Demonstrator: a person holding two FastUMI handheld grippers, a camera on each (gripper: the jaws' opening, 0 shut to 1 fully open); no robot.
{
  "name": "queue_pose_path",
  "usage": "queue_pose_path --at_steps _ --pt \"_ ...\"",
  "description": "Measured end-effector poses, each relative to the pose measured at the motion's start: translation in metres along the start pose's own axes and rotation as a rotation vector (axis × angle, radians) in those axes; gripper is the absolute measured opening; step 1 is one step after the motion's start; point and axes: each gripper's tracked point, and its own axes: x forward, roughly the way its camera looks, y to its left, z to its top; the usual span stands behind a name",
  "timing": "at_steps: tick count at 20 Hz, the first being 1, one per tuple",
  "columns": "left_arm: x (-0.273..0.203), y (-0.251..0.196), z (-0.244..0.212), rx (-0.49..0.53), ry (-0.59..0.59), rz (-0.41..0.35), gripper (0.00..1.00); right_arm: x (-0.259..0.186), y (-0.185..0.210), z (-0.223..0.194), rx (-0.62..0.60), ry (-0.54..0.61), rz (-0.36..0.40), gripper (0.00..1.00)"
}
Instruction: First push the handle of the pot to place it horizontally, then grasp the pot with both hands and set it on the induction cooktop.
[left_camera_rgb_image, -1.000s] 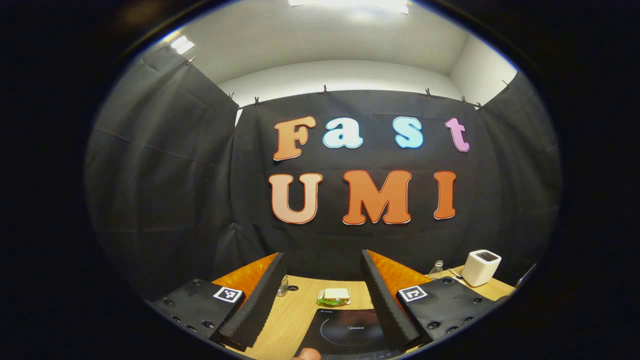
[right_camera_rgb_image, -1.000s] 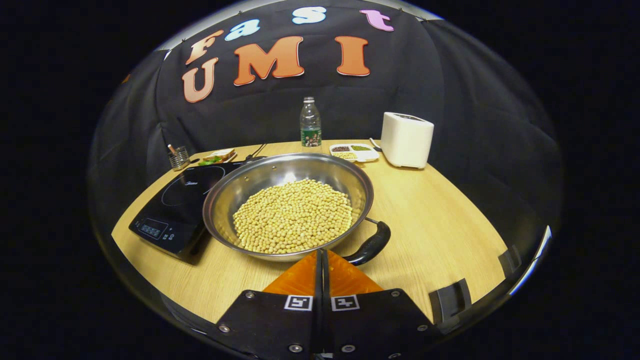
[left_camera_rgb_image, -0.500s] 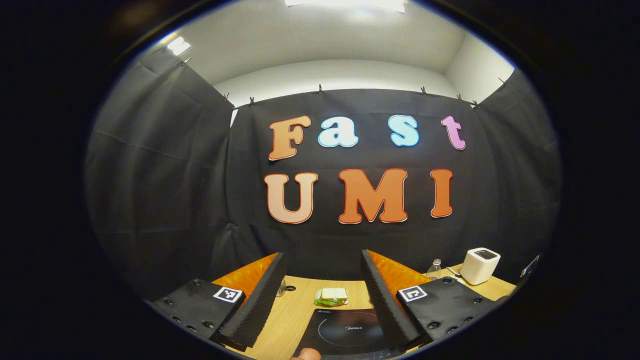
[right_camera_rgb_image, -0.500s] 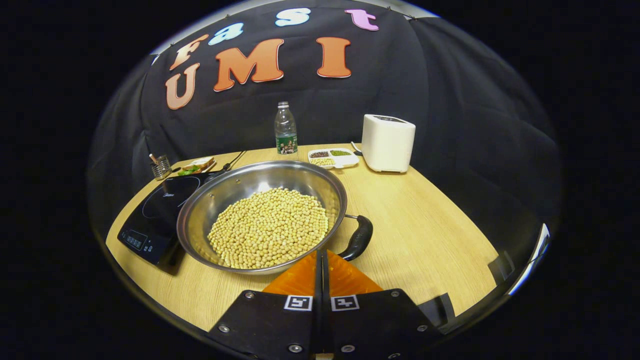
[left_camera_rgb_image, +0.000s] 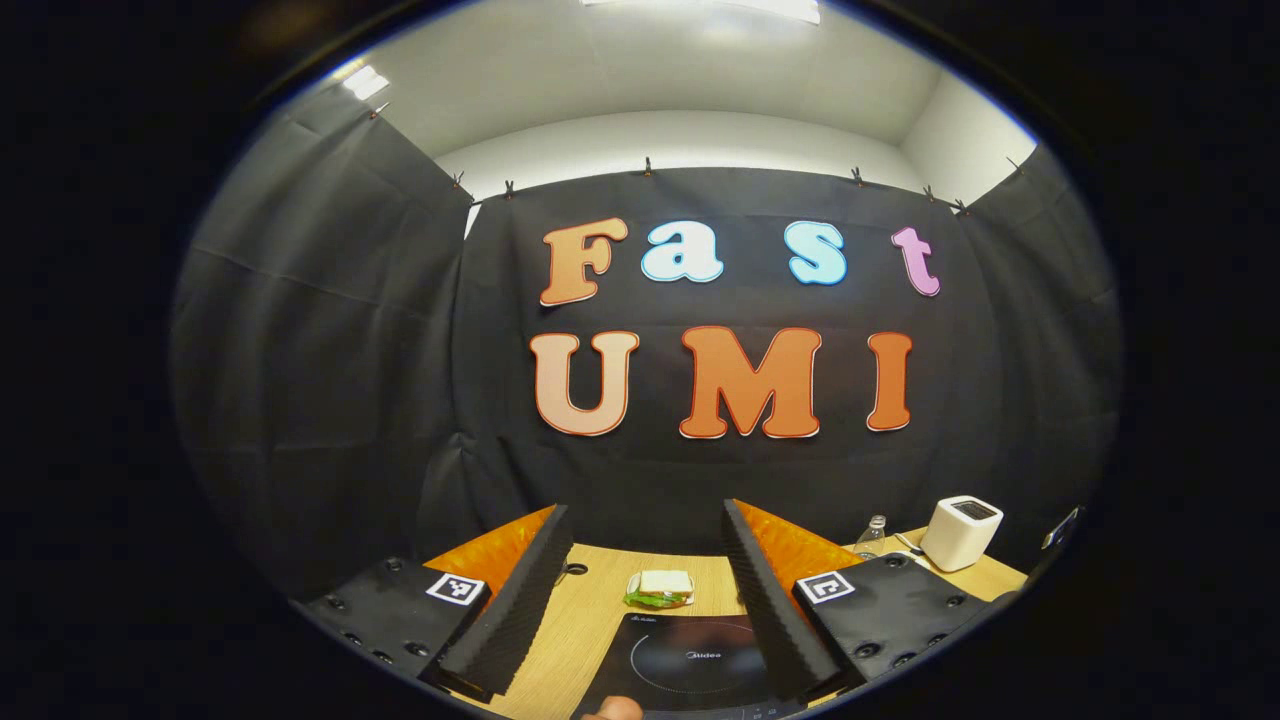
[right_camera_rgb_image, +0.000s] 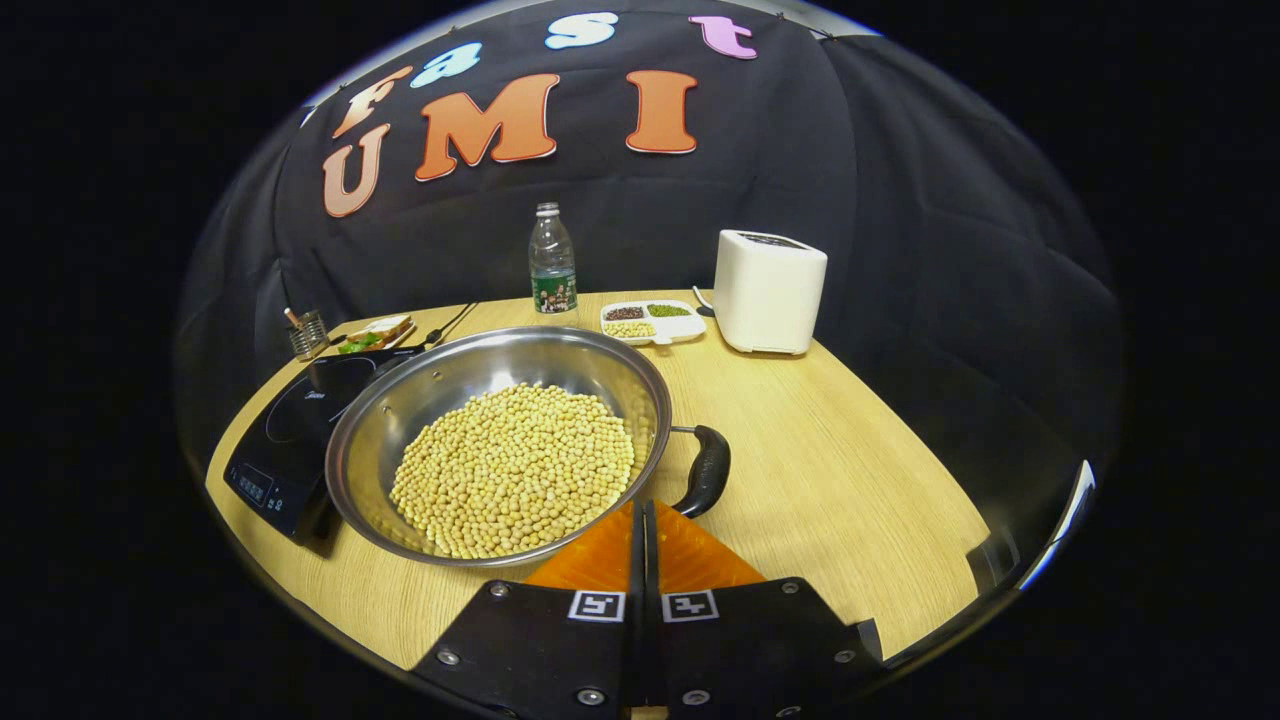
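Observation:
In the right gripper view a steel pot (right_camera_rgb_image: 380, 450) holding yellow soybeans (right_camera_rgb_image: 515, 470) sits on the wooden table, its left rim over the edge of the black induction cooktop (right_camera_rgb_image: 285, 430). The pot's black handle (right_camera_rgb_image: 706, 468) sticks out on its right side. My right gripper (right_camera_rgb_image: 640, 508) is shut with nothing held, its tip against the pot's near rim beside the handle's lower end. My left gripper (left_camera_rgb_image: 645, 510) hangs open above the cooktop (left_camera_rgb_image: 690, 665), nothing between its fingers.
At the back of the table stand a white toaster (right_camera_rgb_image: 768, 292), a water bottle (right_camera_rgb_image: 552, 262) and a divided snack tray (right_camera_rgb_image: 645, 320). A sandwich on a plate (right_camera_rgb_image: 372, 332) and a small cup of sticks (right_camera_rgb_image: 307, 334) sit behind the cooktop. Bare wood lies right of the pot.
In the right gripper view the pot has slid left and its handle has swung from the lower right toward the right side. The left gripper stays open, barely shifting.

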Motion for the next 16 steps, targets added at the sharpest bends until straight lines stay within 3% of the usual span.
queue_pose_path --at_steps 16 --pt "0.019 -0.032 -0.042 0.009 0.055 -0.036 0.98 0.042 -0.022 0.025 -0.037 -0.002 -0.012 0.00"
